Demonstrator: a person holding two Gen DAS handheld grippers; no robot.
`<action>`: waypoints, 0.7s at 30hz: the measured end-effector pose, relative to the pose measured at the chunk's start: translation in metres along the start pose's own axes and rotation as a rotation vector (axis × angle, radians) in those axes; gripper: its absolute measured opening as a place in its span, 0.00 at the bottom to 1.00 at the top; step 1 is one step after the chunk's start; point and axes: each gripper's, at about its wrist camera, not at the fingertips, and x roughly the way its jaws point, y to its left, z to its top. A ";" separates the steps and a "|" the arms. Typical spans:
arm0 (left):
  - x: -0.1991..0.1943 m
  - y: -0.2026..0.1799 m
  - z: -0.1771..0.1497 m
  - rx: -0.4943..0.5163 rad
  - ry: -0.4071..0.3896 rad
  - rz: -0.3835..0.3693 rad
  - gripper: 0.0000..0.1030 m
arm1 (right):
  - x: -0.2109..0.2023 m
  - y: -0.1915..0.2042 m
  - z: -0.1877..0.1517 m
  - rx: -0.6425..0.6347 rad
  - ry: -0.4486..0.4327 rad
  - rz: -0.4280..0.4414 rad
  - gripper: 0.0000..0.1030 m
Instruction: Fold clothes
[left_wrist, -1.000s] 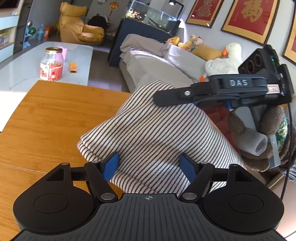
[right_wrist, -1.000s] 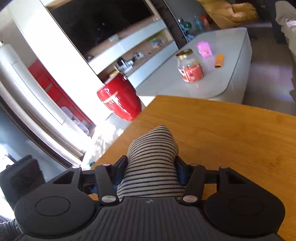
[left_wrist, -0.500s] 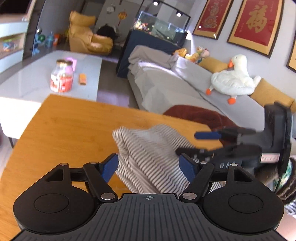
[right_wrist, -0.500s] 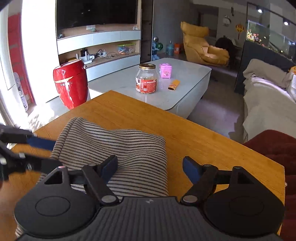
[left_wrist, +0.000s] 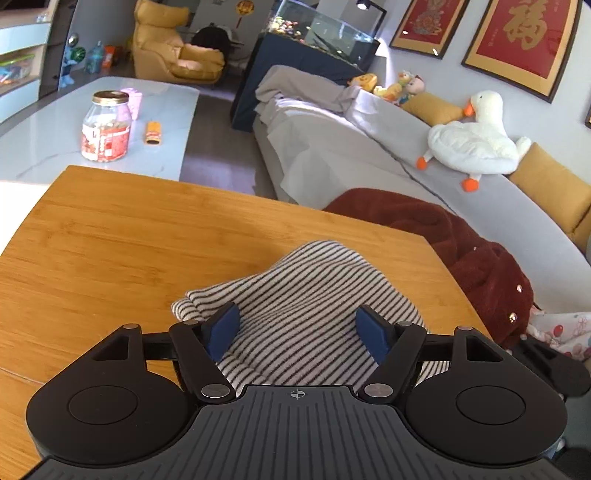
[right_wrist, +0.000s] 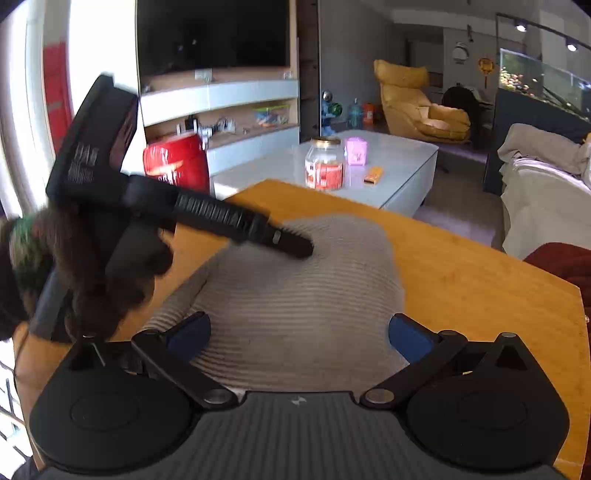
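A black-and-white striped garment (left_wrist: 306, 295) lies bunched in a folded heap on the wooden table (left_wrist: 110, 236). My left gripper (left_wrist: 297, 326) hovers over its near part with the blue pads wide apart and nothing between them. In the right wrist view the same garment (right_wrist: 303, 295) lies blurred under my right gripper (right_wrist: 299, 336), which is open and empty. The left gripper (right_wrist: 295, 247) shows there from the side, its finger end over the far part of the cloth.
A dark red fleece garment (left_wrist: 461, 243) hangs off the table's right side by the grey sofa (left_wrist: 369, 147). A glass jar (left_wrist: 106, 127) stands on the white coffee table (left_wrist: 55, 147) beyond. A red bin (right_wrist: 173, 162) stands left.
Both grippers have let go of the striped garment and now stand open over it. The garment has dropped into a heap on the table. The left gripper has swung over the cloth.
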 end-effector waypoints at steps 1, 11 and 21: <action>0.000 -0.001 -0.001 0.009 0.001 0.006 0.74 | 0.002 0.009 -0.007 -0.037 0.005 -0.021 1.00; -0.001 -0.003 -0.003 0.017 -0.005 0.021 0.74 | 0.004 0.007 -0.009 -0.021 -0.007 -0.024 1.00; -0.049 -0.015 -0.017 -0.056 -0.077 0.078 0.86 | 0.000 0.005 -0.020 0.071 0.002 -0.031 1.00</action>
